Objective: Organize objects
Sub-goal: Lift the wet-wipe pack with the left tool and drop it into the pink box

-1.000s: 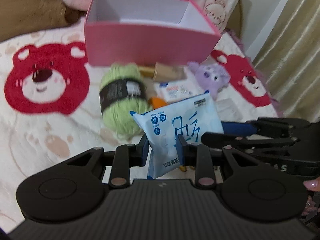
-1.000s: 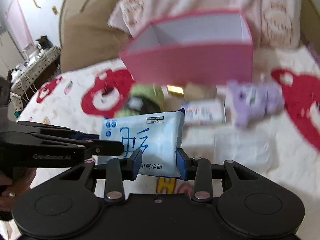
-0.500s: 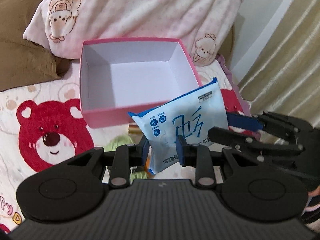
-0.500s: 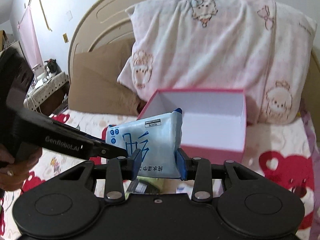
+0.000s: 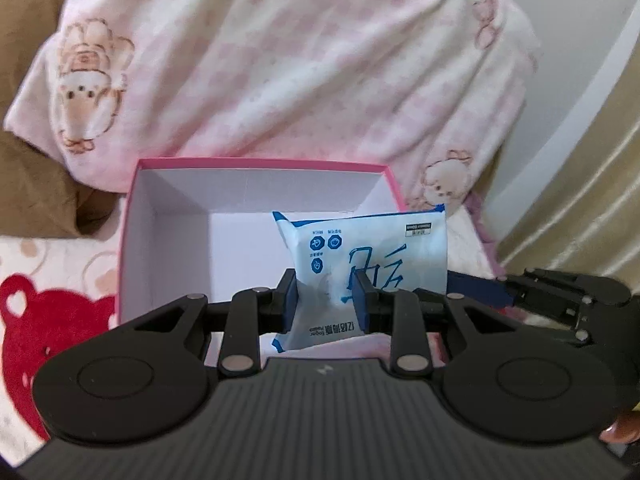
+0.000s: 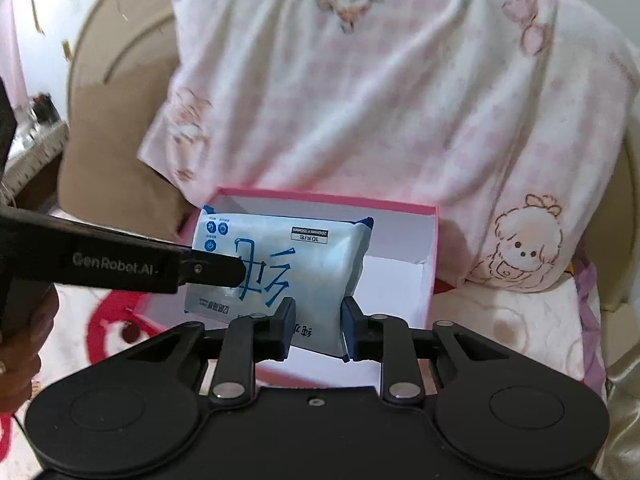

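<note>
Wipes packet (image 6: 304, 280) between both claws, above pink box (image 6: 434, 264)

The left gripper (image 5: 325, 300) points forward and downward, its two blue-padded fingers (image 5: 289, 300) closed on the wet-wipe pack (image 5: 372, 256) near the pack's lower edge. The right gripper (image 6: 315, 330) points likewise; its jaws have just been closing and now clamp the same pack from the opposite side. The left hand (image 6: 22, 344) wraps that gripper's handle. A fingertip of the right hand (image 5: 618, 432) shows at its gripper's body.
</note>
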`<state>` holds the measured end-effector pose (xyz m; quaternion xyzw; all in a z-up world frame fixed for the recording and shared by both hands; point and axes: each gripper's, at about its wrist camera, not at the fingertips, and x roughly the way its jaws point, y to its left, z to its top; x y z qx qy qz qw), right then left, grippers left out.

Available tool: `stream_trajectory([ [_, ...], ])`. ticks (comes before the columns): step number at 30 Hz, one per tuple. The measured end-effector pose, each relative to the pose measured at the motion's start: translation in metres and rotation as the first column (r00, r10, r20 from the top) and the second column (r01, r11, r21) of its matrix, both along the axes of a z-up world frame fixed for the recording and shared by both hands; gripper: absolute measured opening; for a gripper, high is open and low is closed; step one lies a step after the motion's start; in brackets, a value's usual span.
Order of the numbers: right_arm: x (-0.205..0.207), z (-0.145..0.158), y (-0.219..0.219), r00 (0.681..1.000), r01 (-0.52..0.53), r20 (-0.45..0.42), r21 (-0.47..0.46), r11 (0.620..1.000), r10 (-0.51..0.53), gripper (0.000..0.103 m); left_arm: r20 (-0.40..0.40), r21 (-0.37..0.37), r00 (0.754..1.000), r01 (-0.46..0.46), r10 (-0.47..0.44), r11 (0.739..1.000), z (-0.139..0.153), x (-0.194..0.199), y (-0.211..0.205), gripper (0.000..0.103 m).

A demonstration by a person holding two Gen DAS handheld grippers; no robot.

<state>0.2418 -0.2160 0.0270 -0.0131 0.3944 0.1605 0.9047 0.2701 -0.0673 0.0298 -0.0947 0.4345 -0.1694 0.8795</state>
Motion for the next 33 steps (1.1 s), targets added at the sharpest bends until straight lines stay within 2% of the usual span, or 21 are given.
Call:
stream_trajectory([
  [5, 0.052, -0.029, 0.003, 0.997, 0.018, -0.068, -0.067, 0.998, -0.022, 0.03, -0.043, -0.003, 0.999, -0.007, 0.007, 1.0, -0.043, 0.046, -0.012, 0.03],
  [6, 0.061, -0.035, 0.003, 0.997, 0.022, -0.07, -0.079, 0.997, -0.028, 0.03, -0.044, -0.021, 0.999, -0.028, 0.027, 0.999, -0.052, 0.054, -0.013, 0.03],
  [8, 0.073, -0.045, 0.004, 0.996, 0.037, -0.08, -0.093, 0.995, -0.045, 0.03, -0.064, -0.055, 0.997, -0.054, 0.051, 0.997, -0.065, 0.068, -0.013, 0.031],
  [15, 0.104, -0.074, 0.019, 0.991, 0.002, -0.129, -0.215, 0.977, -0.03, 0.029, -0.135, -0.068, 0.99, -0.061, 0.052, 0.996, -0.099, 0.102, -0.014, 0.031],
  [19, 0.113, -0.084, 0.031, 0.989, 0.01, -0.14, -0.308, 0.951, -0.056, 0.029, -0.148, -0.059, 0.988, -0.045, 0.036, 0.997, -0.11, 0.116, -0.022, 0.031],
  [23, 0.121, -0.091, 0.032, 0.988, 0.015, -0.137, -0.345, 0.938, -0.067, 0.027, -0.17, -0.063, 0.985, -0.042, 0.031, 0.997, -0.118, 0.125, -0.025, 0.029],
  [28, 0.122, -0.099, 0.046, 0.994, -0.027, -0.108, -0.433, 0.901, -0.022, 0.027, -0.195, -0.043, 0.977, -0.101, 0.091, 0.994, -0.126, 0.132, -0.026, 0.027],
  [30, 0.118, -0.098, 0.046, 0.998, -0.009, -0.065, -0.459, 0.888, -0.023, 0.028, -0.214, -0.048, 0.971, -0.118, 0.105, 0.992, -0.131, 0.135, -0.026, 0.027],
  [32, 0.111, -0.093, 0.04, 0.999, 0.012, -0.035, -0.443, 0.897, -0.031, 0.031, -0.232, -0.055, 0.966, -0.129, 0.113, 0.99, -0.135, 0.136, -0.026, 0.027],
  [33, 0.107, -0.089, 0.034, 0.999, 0.01, -0.042, -0.396, 0.918, -0.029, 0.031, -0.231, -0.053, 0.967, -0.127, 0.112, 0.99, -0.135, 0.135, -0.027, 0.027],
])
